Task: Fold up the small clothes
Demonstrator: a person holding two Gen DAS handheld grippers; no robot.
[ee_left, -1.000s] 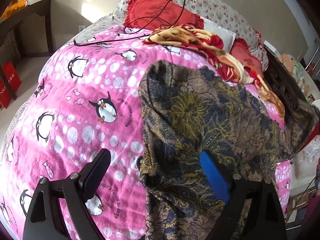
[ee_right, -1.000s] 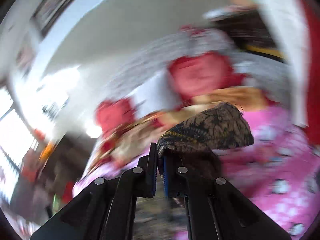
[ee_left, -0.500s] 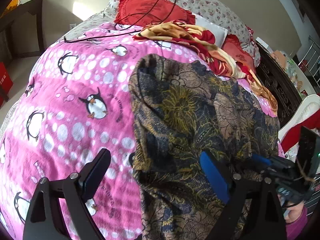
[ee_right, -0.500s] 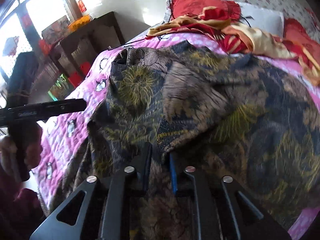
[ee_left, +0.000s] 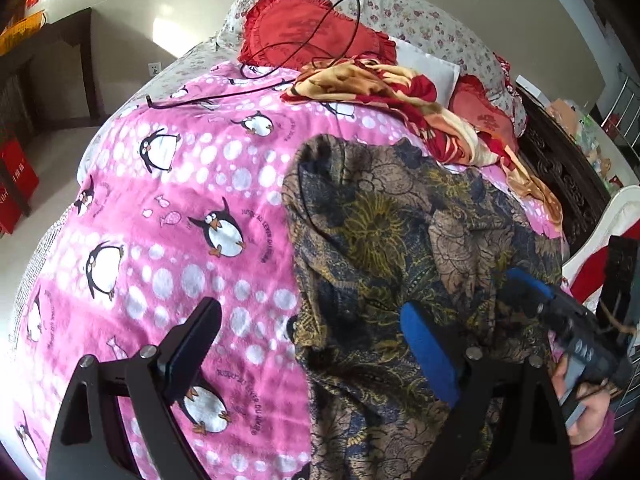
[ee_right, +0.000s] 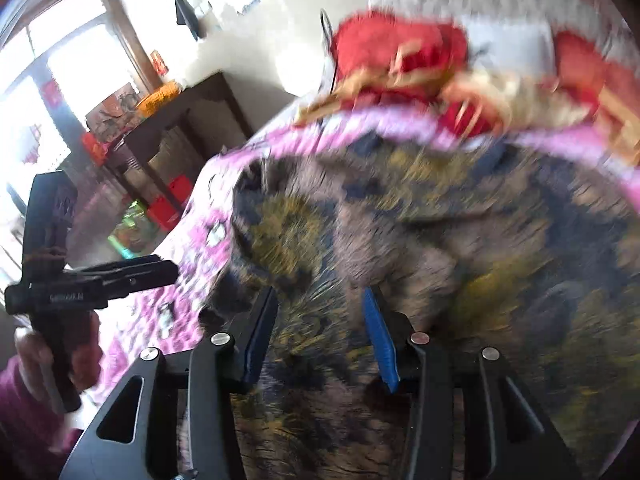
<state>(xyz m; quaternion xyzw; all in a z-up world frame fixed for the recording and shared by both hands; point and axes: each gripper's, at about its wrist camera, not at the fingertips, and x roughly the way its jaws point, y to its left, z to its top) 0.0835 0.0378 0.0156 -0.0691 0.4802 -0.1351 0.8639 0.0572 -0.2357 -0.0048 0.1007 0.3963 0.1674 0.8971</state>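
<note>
A dark batik garment (ee_left: 400, 240) with brown, navy and gold flowers lies spread on the right half of the pink penguin blanket (ee_left: 168, 208); it also fills the blurred right wrist view (ee_right: 440, 240). My left gripper (ee_left: 308, 332) is open and empty above the garment's near left edge. My right gripper (ee_right: 320, 320) is open just above the cloth, holding nothing. It shows in the left wrist view (ee_left: 560, 320) at the garment's right edge. The left gripper shows in the right wrist view (ee_right: 120, 276) at the left.
A red and gold blanket (ee_left: 400, 92) is bunched at the head of the bed, next to red pillows (ee_left: 312, 32). A black cable (ee_left: 248, 88) trails over the blanket. A dark wooden desk (ee_right: 180, 132) stands left of the bed, a carved headboard (ee_left: 568, 176) at the right.
My right gripper carried a fold of the garment down onto the bed, then opened and let it go. The garment now lies flatter. My left gripper stayed open and shifted slightly.
</note>
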